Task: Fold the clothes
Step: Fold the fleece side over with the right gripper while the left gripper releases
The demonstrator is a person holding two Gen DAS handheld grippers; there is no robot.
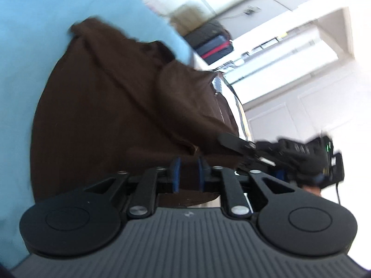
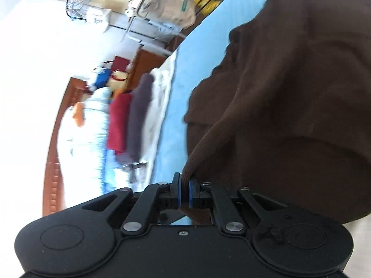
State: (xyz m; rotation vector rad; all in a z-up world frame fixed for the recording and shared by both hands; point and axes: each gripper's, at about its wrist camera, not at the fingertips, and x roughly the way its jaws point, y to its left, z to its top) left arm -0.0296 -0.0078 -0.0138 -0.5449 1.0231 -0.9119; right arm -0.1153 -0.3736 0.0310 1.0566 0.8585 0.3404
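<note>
Above the blue bed [image 1: 20, 69], both hand-held grippers clamp a brown garment [image 1: 111, 106]. Right hand-held gripper [image 2: 184, 192] pinches its ribbed edge; the left [image 1: 187, 173] grips a fold.

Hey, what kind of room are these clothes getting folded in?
Most likely a bedroom. The brown garment lies on a light blue bed sheet, folded red and purple clothes are stacked by a wooden headboard, and suitcases stand behind.

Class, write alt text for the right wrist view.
The right gripper is shut on a ribbed edge of a brown garment, which fills the right side above a light blue sheet. Blurred stacked clothes lie left.
</note>
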